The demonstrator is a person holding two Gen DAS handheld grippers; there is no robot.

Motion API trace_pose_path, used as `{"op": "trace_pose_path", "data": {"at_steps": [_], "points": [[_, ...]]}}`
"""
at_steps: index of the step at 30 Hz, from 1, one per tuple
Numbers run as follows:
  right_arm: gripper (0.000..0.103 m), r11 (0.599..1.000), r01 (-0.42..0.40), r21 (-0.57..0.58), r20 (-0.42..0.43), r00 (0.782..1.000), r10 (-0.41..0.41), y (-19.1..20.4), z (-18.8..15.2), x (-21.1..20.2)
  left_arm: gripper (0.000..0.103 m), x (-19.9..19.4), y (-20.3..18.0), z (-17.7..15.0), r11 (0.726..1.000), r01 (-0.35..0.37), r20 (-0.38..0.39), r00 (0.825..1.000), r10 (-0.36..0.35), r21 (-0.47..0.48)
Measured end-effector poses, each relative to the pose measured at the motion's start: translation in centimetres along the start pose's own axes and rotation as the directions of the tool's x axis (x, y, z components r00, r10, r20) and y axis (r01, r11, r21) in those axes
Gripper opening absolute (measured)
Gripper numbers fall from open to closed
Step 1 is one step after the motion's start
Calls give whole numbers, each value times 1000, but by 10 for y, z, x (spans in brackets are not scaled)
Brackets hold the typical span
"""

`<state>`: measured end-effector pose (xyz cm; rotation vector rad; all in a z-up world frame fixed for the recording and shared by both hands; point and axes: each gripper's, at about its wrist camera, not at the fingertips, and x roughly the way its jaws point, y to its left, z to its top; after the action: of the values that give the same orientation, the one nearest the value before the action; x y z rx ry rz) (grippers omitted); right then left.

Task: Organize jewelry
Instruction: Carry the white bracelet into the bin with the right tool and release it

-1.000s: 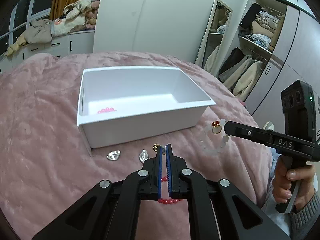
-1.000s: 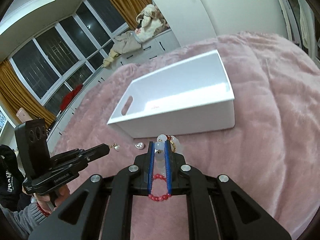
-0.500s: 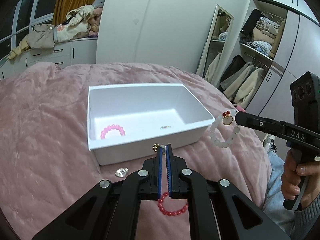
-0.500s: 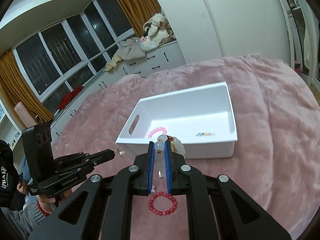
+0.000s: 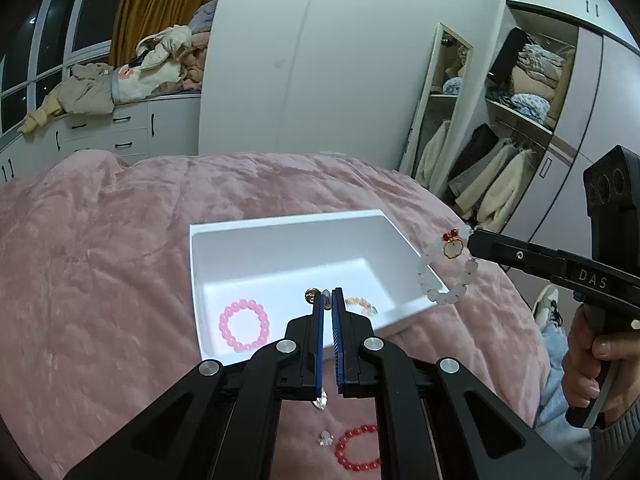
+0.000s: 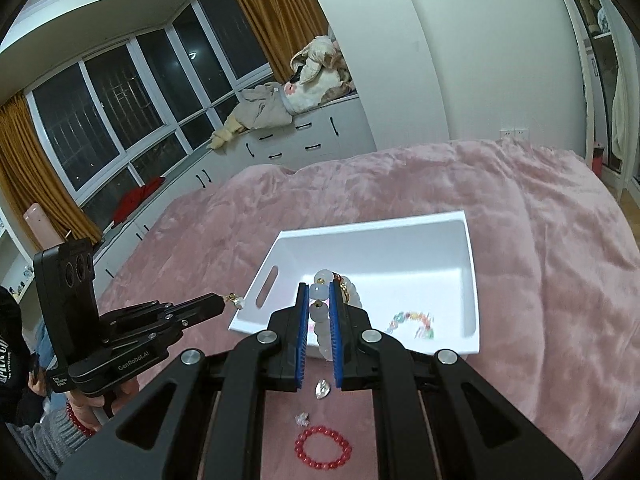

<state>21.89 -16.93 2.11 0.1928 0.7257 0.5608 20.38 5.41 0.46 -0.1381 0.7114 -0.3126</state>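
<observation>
A white box (image 5: 288, 226) (image 6: 470, 264) sits on the pink blanket. It holds a pink bead bracelet (image 5: 244, 330) and a multicolour bracelet (image 6: 412, 322) (image 5: 362, 305). My left gripper (image 5: 329, 300) (image 6: 224, 304) is shut on a small gold and pearl earring (image 5: 313, 295) (image 6: 236, 301), held above the box. My right gripper (image 6: 320, 300) (image 5: 470, 240) is shut on a white bead bracelet (image 5: 446, 276) (image 6: 320, 310) with a gold charm, hanging over the box's right side. A red bead bracelet (image 5: 358, 452) (image 6: 323, 452) and two small clear earrings (image 6: 322, 389) (image 6: 302, 419) lie on the blanket below.
The pink blanket (image 5: 100, 260) covers the bed all round the box. White drawers with piled clothes (image 5: 120, 80) stand at the back, and an open wardrobe (image 5: 520, 120) at the right.
Both grippers have risen and moved forward over the box with their jewellery. The box's inside now shows, and the red bracelet and clear earrings lie lower in view.
</observation>
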Motion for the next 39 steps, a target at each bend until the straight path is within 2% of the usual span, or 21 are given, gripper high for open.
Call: {"op": "trace_pose_path", "data": {"at_steps": [6,11,15,21,28,31,32,34,35,37,38,39], "points": [[10,1000,24,8,-8,1000,-24,-6,15,20,9,17,17,11,999,-20,-13,1000,20,-30],[10,998,52,36,-55,997,-50,-18,16,52,9,39,33,17,998,-25,-42,999,22,-59],[10,995,81,54,-107,991,-74,-27,10,81,9,65,37,17,998,-33,-98,995,28,-51],[10,991,122,61,-174,979,-110,-31,1,117,9,101,47,12,996,-73,-169,984,63,-53],[10,985,162,60,-238,961,-143,-35,-12,136,10,126,62,-2,992,-98,-255,964,73,-84],[11,984,168,64,-252,956,-147,-38,-17,139,11,129,65,-6,991,-107,-260,962,83,-81],[11,983,167,70,-253,957,-144,-39,-18,139,12,129,65,-6,991,-104,-258,963,79,-82],[12,983,161,89,-246,960,-135,-42,-19,136,25,128,65,-4,991,-107,-256,963,82,-85],[12,983,154,97,-244,961,-127,-42,-18,135,28,126,64,-4,990,-115,-251,964,91,-82],[18,984,147,101,-230,966,-121,-41,-16,128,33,123,62,0,991,-115,-241,966,94,-74],[30,985,141,99,-218,969,-117,-40,-14,123,36,118,59,1,992,-105,-229,970,86,-74],[49,986,128,105,-195,975,-106,-40,-13,116,47,113,57,2,992,-100,-218,972,83,-71]]}}
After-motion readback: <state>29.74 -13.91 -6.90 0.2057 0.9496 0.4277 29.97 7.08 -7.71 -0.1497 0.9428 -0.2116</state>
